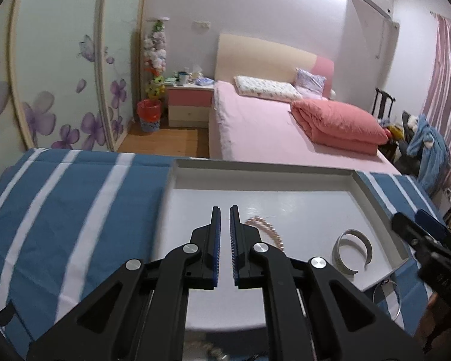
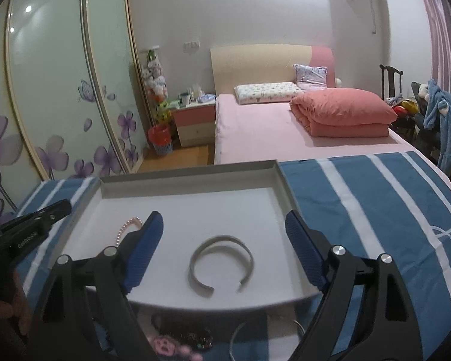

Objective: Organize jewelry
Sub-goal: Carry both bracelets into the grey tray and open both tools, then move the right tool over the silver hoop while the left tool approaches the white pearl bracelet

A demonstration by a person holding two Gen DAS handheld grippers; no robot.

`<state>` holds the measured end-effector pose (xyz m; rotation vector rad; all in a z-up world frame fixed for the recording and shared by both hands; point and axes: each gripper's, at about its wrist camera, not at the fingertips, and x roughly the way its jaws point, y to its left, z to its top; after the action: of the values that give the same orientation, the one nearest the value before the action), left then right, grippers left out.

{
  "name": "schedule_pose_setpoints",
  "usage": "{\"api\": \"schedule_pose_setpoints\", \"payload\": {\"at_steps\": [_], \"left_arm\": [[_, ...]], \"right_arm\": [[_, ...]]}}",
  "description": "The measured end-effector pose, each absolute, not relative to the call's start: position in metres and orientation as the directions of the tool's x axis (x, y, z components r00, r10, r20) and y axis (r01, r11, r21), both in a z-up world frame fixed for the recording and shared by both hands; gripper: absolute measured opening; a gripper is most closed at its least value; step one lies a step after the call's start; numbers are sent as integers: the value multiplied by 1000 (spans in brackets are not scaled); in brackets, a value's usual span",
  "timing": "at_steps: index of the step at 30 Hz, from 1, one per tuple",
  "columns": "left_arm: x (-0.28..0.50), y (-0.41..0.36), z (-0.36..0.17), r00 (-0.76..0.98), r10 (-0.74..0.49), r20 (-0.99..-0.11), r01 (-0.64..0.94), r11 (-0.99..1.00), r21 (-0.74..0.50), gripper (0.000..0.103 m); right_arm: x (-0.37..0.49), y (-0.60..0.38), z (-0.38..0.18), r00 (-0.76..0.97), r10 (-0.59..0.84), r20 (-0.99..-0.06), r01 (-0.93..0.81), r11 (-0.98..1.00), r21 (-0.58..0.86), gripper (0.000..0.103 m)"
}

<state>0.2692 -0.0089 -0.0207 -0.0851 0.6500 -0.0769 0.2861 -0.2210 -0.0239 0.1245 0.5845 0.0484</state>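
Observation:
A shallow white tray [image 1: 261, 170] [image 2: 192, 177] lies on a blue and white striped cloth. In it lie a pearl strand [image 1: 267, 230] [image 2: 126, 225] and a silver open cuff bracelet [image 1: 350, 251] [image 2: 221, 263]. My left gripper [image 1: 225, 213] hovers over the tray's left part, just left of the pearls, jaws nearly closed with a narrow gap and nothing between them. My right gripper [image 2: 224, 225] is wide open above the cuff, empty. A thin silver bangle [image 1: 388, 299] [image 2: 240, 334] and pink and dark beaded pieces [image 2: 177, 341] lie on the cloth in front of the tray.
The striped cloth [image 1: 75, 210] [image 2: 375, 210] covers the surface on both sides of the tray. Beyond it stand a pink bed [image 1: 270, 132], a nightstand [image 1: 189, 105], a red bin [image 1: 148, 114] and floral wardrobe doors [image 1: 60, 75].

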Motion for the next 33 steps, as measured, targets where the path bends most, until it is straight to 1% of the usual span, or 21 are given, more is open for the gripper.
{"api": "schedule_pose_setpoints", "payload": {"at_steps": [2, 4, 5, 6, 8, 12, 17, 19, 21, 25, 27, 28, 33], "left_arm": [[258, 0, -15, 804, -87, -588, 32, 994, -102, 8], [242, 10, -11, 811, -76, -580, 21, 995, -102, 13], [237, 13, -10, 813, -72, -578, 15, 995, -102, 20], [227, 19, -10, 817, -67, -573, 7, 994, -107, 30], [213, 28, -10, 822, -56, -567, -7, 994, -109, 40], [187, 40, -18, 809, -40, -586, -13, 996, -86, 41], [169, 48, -37, 773, -21, -633, -17, 998, -54, 45], [165, 50, -42, 757, -12, -653, -24, 999, -47, 45], [161, 53, -47, 747, -10, -665, -29, 998, -48, 45], [160, 52, -49, 739, -11, -674, -28, 999, -46, 45], [160, 50, -50, 739, -13, -673, -21, 999, -43, 49], [159, 49, -50, 740, -13, -672, -19, 999, -40, 50], [158, 43, -53, 733, -19, -680, -4, 999, -33, 52]], "right_arm": [[277, -227, -18, 840, 82, -536, -6, 990, 142, 81], [264, -232, -12, 848, 82, -523, -6, 989, 146, 81], [257, -235, -11, 852, 79, -517, -4, 990, 143, 81], [249, -238, -9, 854, 73, -515, 0, 990, 140, 81], [237, -245, -8, 855, 66, -515, 9, 990, 142, 81], [217, -255, -12, 846, 41, -532, 33, 991, 129, 81], [206, -265, -36, 794, -2, -607, 67, 994, 86, 80], [207, -266, -50, 752, -24, -659, 85, 995, 60, 75], [211, -269, -61, 713, -27, -700, 98, 993, 61, 72], [222, -268, -75, 668, 2, -744, 110, 989, 101, 73], [226, -261, -77, 663, 16, -749, 95, 990, 106, 74], [229, -256, -79, 659, 16, -752, 86, 992, 97, 76], [245, -235, -90, 622, -3, -783, 66, 997, 48, 76]]}}
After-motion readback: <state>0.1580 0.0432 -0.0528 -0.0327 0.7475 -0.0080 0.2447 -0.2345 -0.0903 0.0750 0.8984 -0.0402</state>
